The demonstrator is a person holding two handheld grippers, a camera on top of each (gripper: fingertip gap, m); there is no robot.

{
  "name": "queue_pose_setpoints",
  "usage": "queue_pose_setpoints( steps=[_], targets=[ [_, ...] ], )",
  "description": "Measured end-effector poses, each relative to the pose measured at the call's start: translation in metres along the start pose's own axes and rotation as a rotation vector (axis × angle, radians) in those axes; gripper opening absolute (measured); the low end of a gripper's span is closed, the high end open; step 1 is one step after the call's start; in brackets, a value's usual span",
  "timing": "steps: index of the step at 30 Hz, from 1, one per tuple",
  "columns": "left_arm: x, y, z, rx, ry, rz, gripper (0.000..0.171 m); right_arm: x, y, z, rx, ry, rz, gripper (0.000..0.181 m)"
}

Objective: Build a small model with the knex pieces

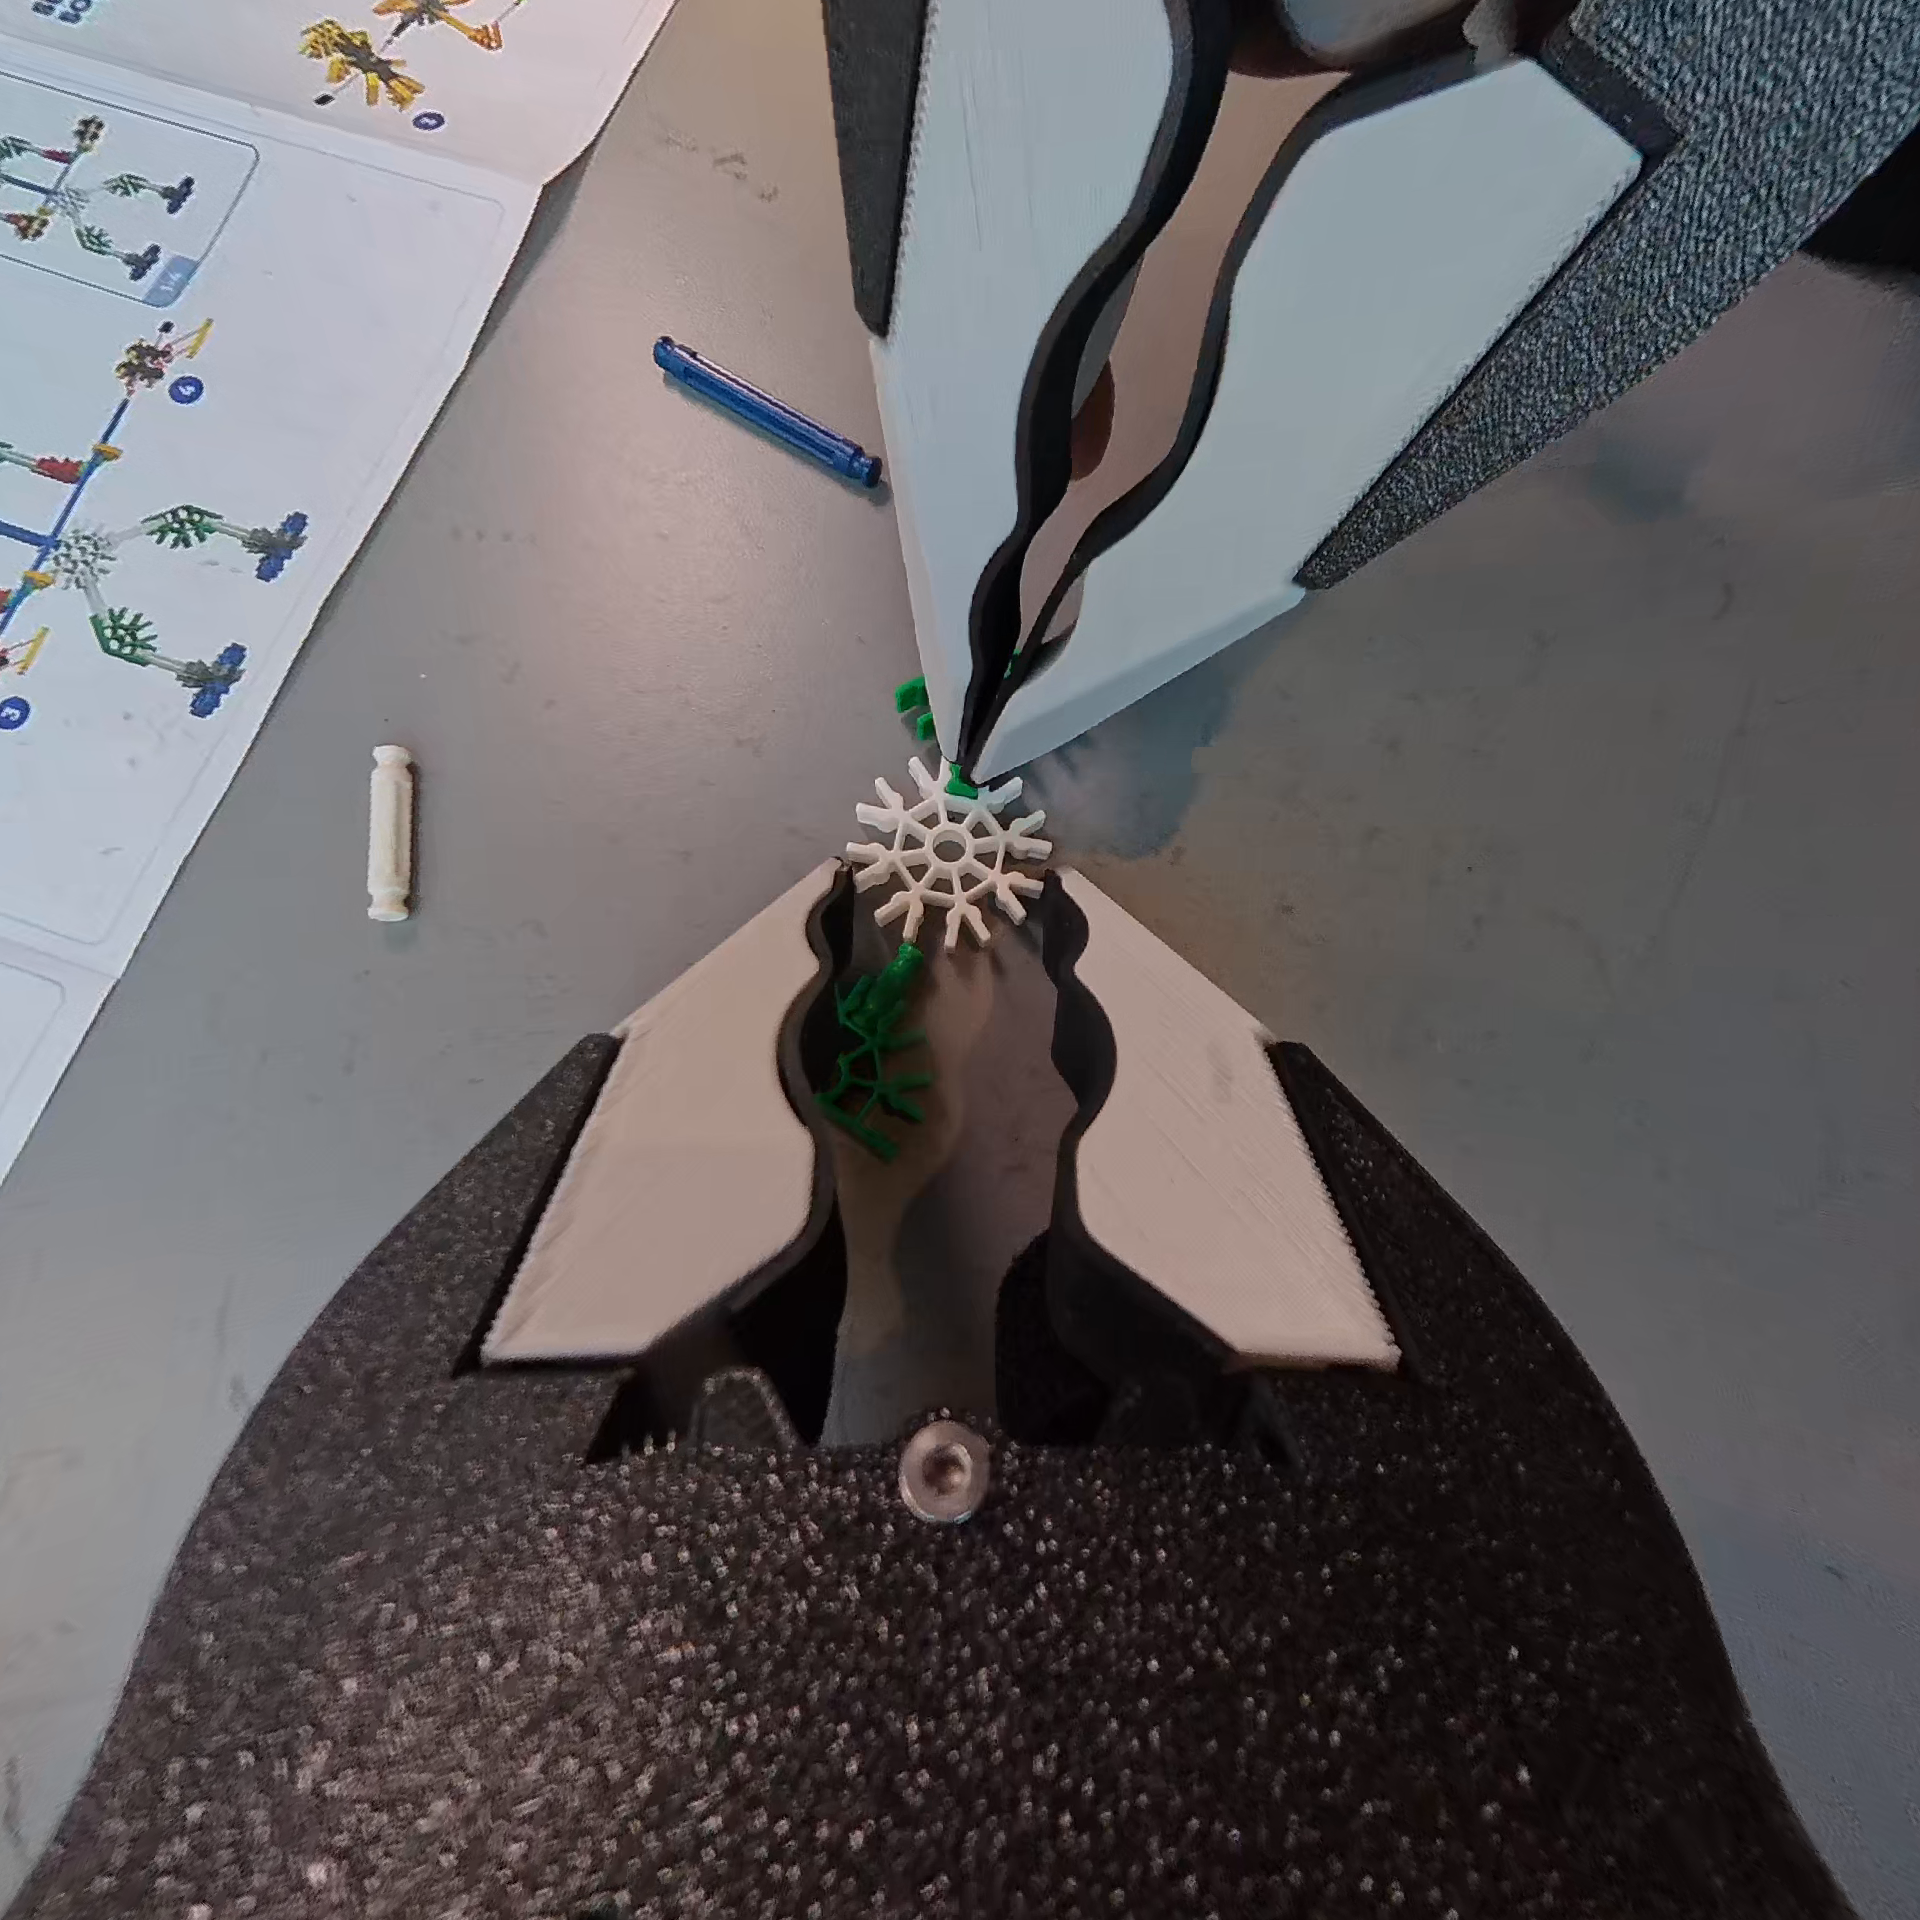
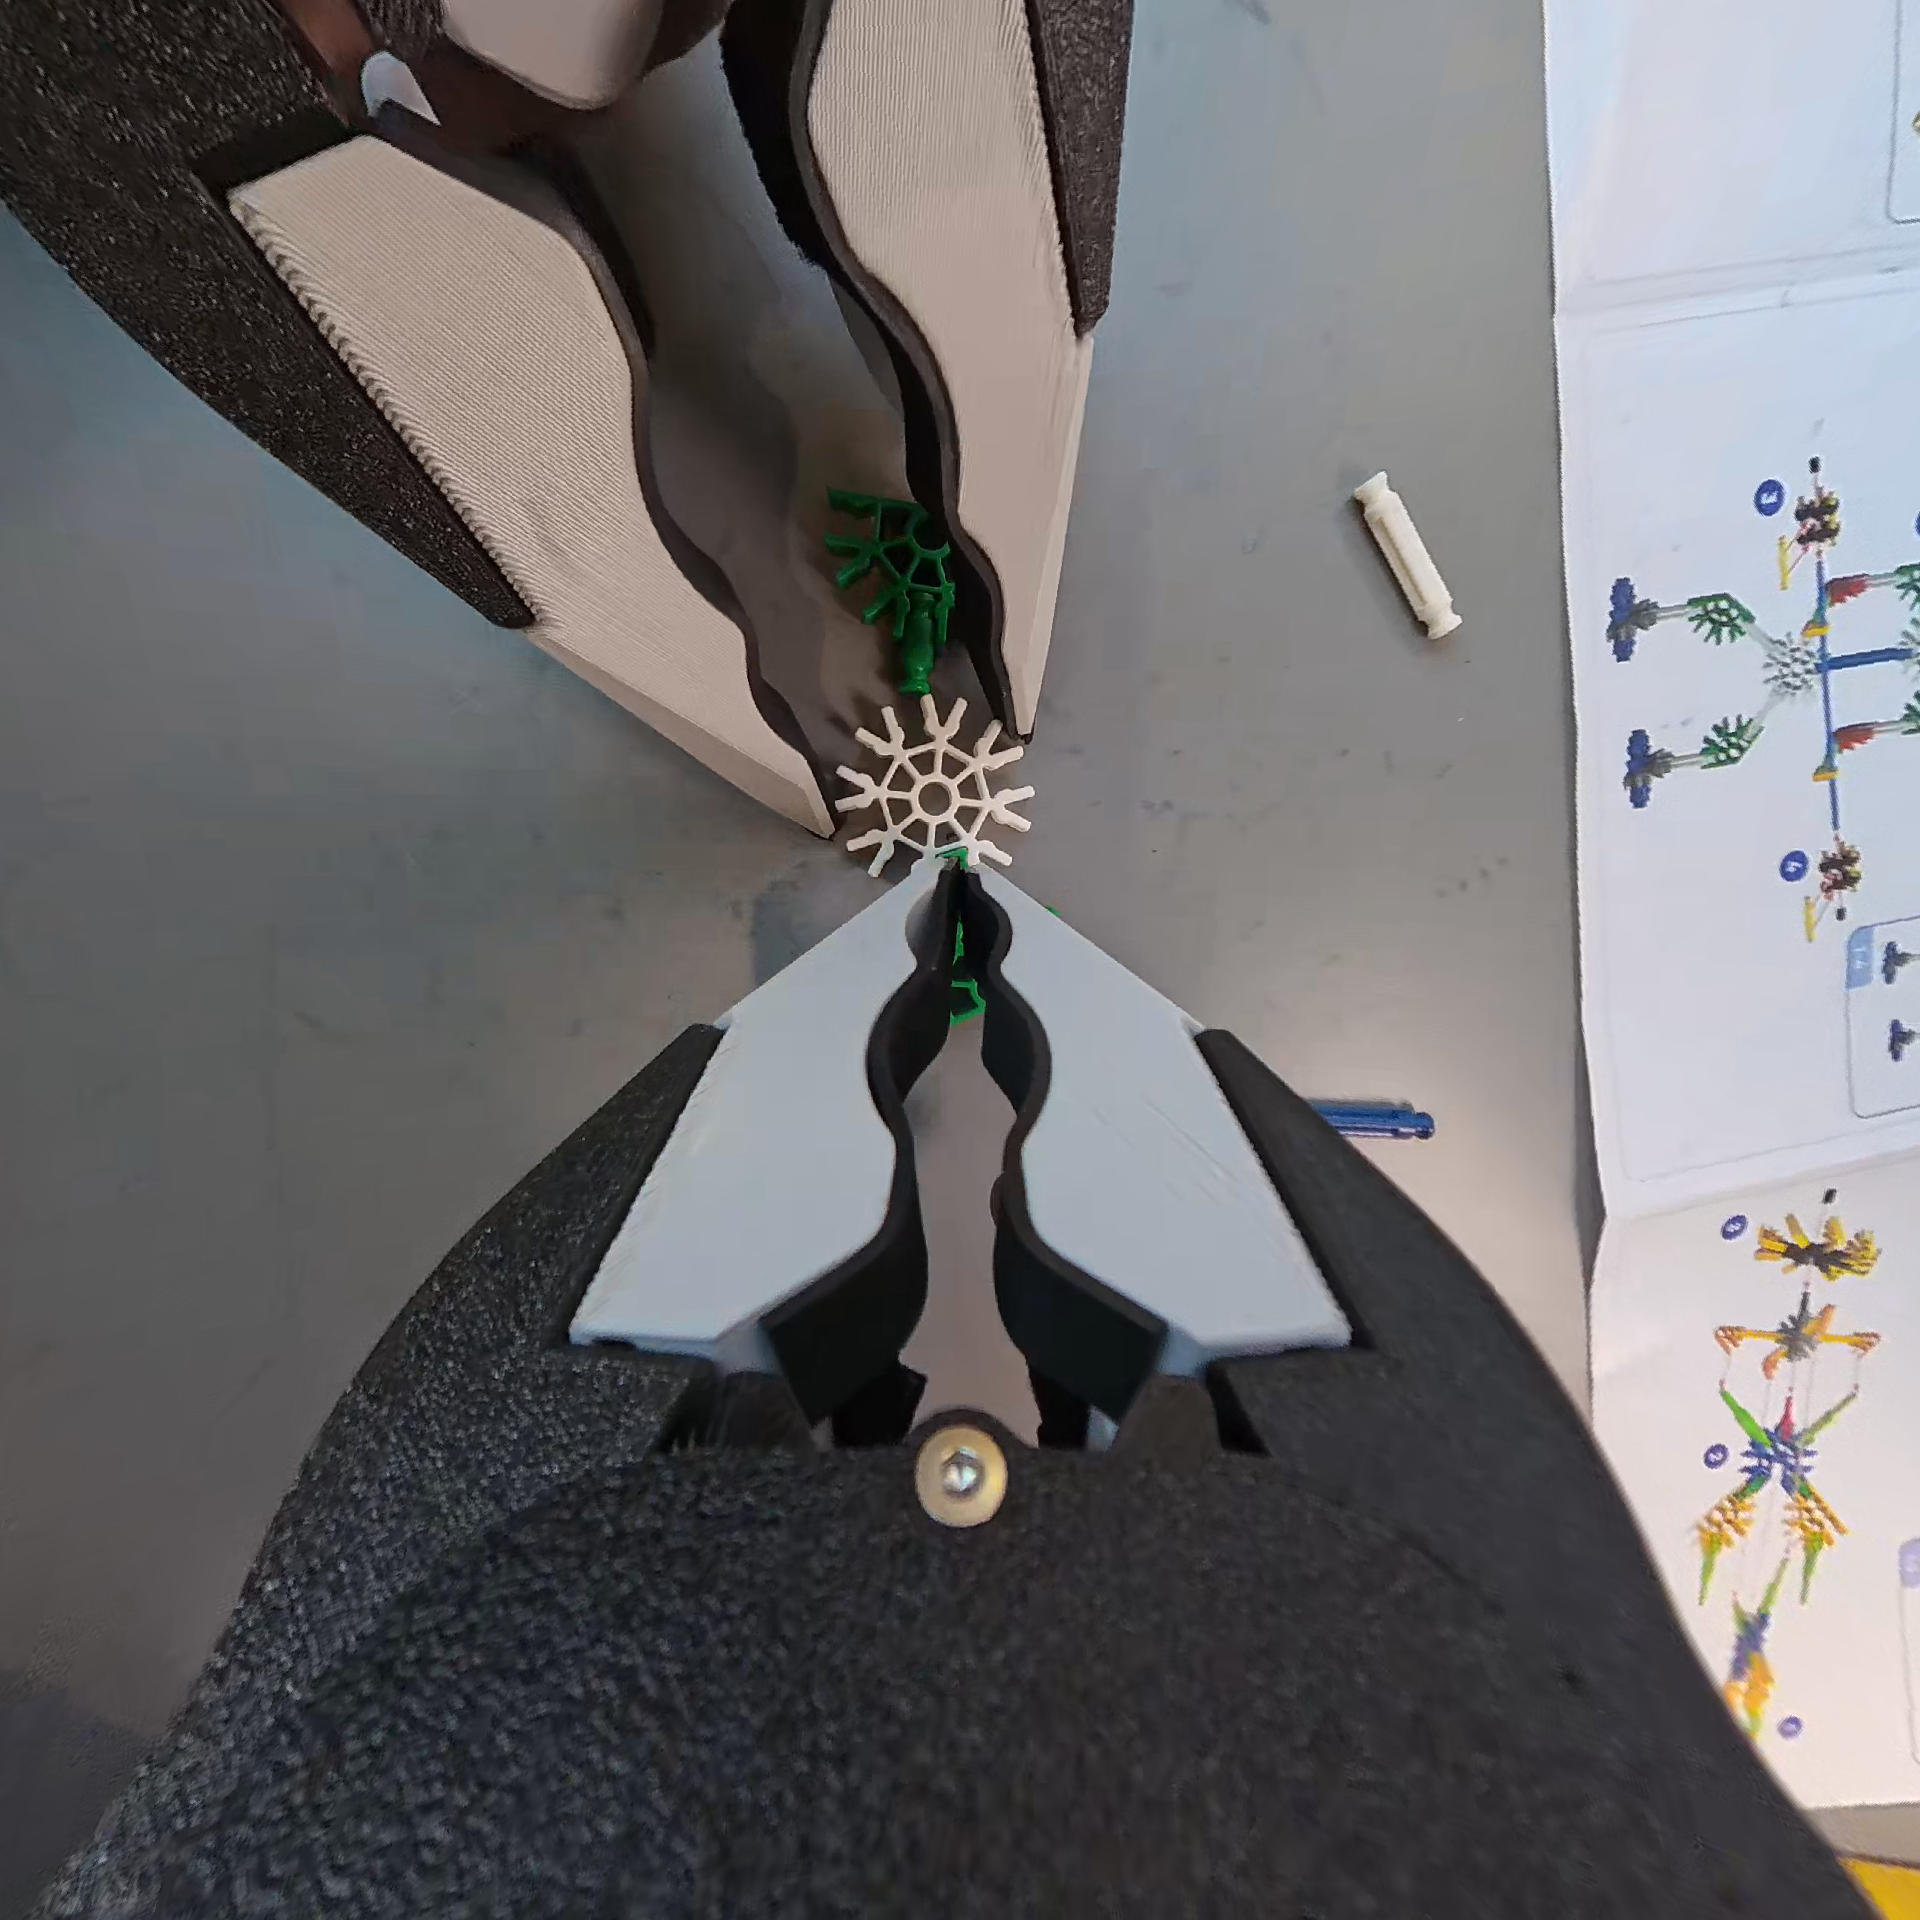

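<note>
Your right gripper [image 2: 951, 873] is closed on a green piece [image 2: 964, 992]; your left gripper [image 1: 948, 883], half open, touches the white wheel [image 1: 948, 850] between them.

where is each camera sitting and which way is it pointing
Left wrist view: on the left gripper, looking along its open jaws down at the grey table; the white connector sits at the tips, the right gripper comes in from the top.
Right wrist view: on the right gripper, jaws shut on a green piece, facing the left gripper.
Shared: the white connector, green connector, white rod, blue rod, instruction sheet.
</note>
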State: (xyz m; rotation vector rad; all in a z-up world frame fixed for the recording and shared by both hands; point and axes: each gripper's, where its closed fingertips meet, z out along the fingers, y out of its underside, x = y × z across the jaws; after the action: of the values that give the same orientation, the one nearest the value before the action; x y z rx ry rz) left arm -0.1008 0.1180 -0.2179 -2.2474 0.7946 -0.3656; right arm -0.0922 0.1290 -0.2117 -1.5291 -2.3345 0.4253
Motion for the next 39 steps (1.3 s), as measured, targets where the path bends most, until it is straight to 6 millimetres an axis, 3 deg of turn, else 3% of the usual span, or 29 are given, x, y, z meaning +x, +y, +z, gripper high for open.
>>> queue_pose_setpoints(
  steps=[12,18,22,25,33,39],
  targets=[
    [-0.001,0.0,0.0,0.032,0.013,-0.009,0.035,-0.003,-0.001,0.004,-0.074,-0.066,-0.076,0.0],
    [-0.001,0.0,0.0,0.039,0.012,-0.014,0.035,0.0,-0.003,0.002,0.13,-0.07,0.034,0.0],
    [0.0,0.0,0.0,0.042,0.019,-0.014,0.035,0.005,-0.015,-0.013,0.383,-0.068,0.142,0.025],
    [0.0,0.0,-0.001,0.042,0.026,-0.018,0.035,0.013,-0.015,-0.022,0.47,-0.01,0.117,0.03],
    [-0.018,-0.009,-0.024,0.114,0.007,-0.066,0.042,0.017,-0.017,-0.032,0.588,0.008,0.143,0.04],
    [-0.037,0.012,-0.034,0.046,-0.055,-0.053,0.038,0.023,-0.009,-0.036,0.594,0.039,0.149,0.041]
  ],
)
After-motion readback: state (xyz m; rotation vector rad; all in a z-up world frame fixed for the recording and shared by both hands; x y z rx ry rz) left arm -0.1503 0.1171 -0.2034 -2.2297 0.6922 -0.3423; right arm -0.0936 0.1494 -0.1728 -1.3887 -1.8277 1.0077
